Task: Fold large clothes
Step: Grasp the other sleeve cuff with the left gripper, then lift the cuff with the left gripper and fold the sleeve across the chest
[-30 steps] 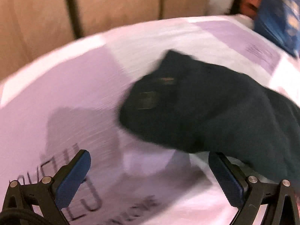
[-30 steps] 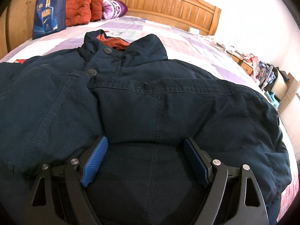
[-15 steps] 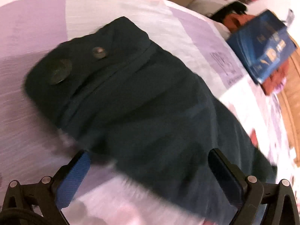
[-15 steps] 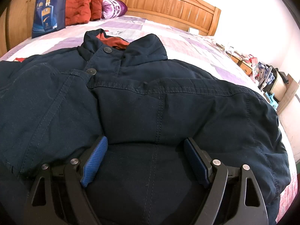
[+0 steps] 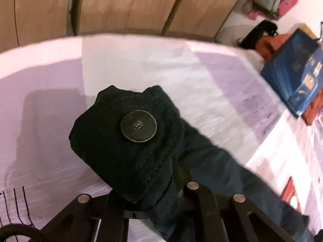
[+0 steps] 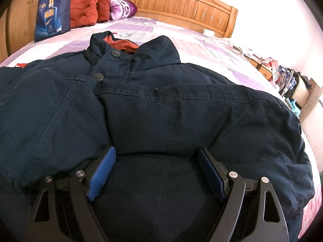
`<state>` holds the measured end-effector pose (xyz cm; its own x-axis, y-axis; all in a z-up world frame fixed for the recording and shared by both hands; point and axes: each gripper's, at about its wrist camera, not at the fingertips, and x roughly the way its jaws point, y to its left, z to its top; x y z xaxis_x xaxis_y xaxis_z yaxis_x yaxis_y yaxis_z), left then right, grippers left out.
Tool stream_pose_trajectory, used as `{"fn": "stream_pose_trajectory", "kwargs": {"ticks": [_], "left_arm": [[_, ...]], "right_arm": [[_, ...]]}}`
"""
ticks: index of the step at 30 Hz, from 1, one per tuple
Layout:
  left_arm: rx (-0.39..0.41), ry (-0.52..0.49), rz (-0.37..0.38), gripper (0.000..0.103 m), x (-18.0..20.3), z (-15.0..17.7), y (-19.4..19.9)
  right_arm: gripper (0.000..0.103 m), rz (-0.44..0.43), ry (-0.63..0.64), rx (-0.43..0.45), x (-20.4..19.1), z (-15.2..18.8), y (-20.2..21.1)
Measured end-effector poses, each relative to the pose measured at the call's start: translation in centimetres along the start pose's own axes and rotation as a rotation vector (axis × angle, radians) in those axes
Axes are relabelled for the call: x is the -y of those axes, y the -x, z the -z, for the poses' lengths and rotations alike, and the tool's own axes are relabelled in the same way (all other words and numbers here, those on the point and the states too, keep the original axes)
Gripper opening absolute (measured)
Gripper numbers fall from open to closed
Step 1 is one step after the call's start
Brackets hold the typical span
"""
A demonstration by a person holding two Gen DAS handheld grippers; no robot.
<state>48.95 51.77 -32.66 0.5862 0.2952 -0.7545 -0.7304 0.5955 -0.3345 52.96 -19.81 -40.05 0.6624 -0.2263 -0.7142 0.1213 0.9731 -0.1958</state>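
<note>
A dark navy jacket (image 6: 161,104) lies spread on the bed, collar toward the headboard, with an orange lining showing at the neck. In the left wrist view its sleeve cuff (image 5: 121,141), which carries a round metal snap button (image 5: 138,126), is lifted off the sheet. My left gripper (image 5: 151,199) is closing its jaws on that cuff, and the cloth hides the pads. My right gripper (image 6: 157,173) stands open low over the jacket's front, one blue pad on either side of the centre seam, with nothing pinched.
The bed has a purple and white patchwork sheet (image 5: 181,76). A blue shopping bag (image 6: 51,14), an orange padded coat (image 6: 88,8) and a purple pillow (image 6: 123,8) sit by the wooden headboard (image 6: 181,2). Wooden wardrobe doors (image 5: 121,6) stand beyond the bed's edge.
My left gripper swung over the sleeve end, shut on the cuff and raised it off the sheet. The right gripper and the jacket's body have not moved.
</note>
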Motion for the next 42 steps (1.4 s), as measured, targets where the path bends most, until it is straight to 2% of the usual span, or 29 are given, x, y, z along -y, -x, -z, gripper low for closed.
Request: {"fn": "stream_pose_trajectory", "kwargs": {"ticks": [5, 9, 15, 18, 22, 26, 30, 32, 36, 38, 39, 42], "left_arm": [[0.057, -0.144, 0.038, 0.007, 3.2, -0.5, 3.5], [0.111, -0.22, 0.102, 0.007, 6.2, -0.5, 7.0], [0.172, -0.412, 0.267, 0.007, 15.1, 1.1, 13.0], [0.181, -0.521, 0.372, 0.007, 20.5, 3.5, 16.2], [0.132, -0.633, 0.509, 0.007, 28.0, 8.0, 19.8], [0.089, -0.728, 0.617, 0.007, 34.3, 12.7, 22.9], [0.035, -0.815, 0.713, 0.007, 39.5, 18.3, 24.8], [-0.009, -0.866, 0.75, 0.007, 41.8, 22.4, 25.0], [-0.074, -0.995, 0.774, 0.007, 44.8, 32.3, 24.2], [-0.109, -1.037, 0.772, 0.007, 45.8, 36.0, 23.4], [-0.139, -1.074, 0.761, 0.007, 46.2, 39.0, 22.7], [-0.198, -1.148, 0.73, 0.007, 46.8, 44.4, 21.7]], "right_arm": [[0.086, -0.004, -0.003, 0.0, 0.0, 0.0, 0.0], [0.086, -0.004, -0.004, 0.0, 0.0, 0.0, -0.1], [0.086, -0.004, -0.004, -0.001, 0.0, 0.0, -0.1], [0.086, -0.004, -0.004, -0.003, 0.0, -0.1, -0.1], [0.086, -0.01, -0.002, -0.021, 0.1, -0.3, 0.0], [0.086, -0.085, -0.02, -0.057, 1.3, -1.5, 1.8], [0.086, -0.156, -0.065, 0.061, 5.0, -1.6, 7.5], [0.086, -0.166, -0.062, 0.107, 7.3, -0.9, 10.3], [0.086, -0.142, -0.05, 0.121, 11.2, 1.6, 13.6], [0.086, -0.121, -0.044, 0.11, 12.8, 3.2, 14.5], [0.086, -0.113, -0.053, 0.098, 13.7, 4.2, 14.9], [0.086, -0.083, -0.063, 0.063, 16.0, 6.6, 15.3]]}}
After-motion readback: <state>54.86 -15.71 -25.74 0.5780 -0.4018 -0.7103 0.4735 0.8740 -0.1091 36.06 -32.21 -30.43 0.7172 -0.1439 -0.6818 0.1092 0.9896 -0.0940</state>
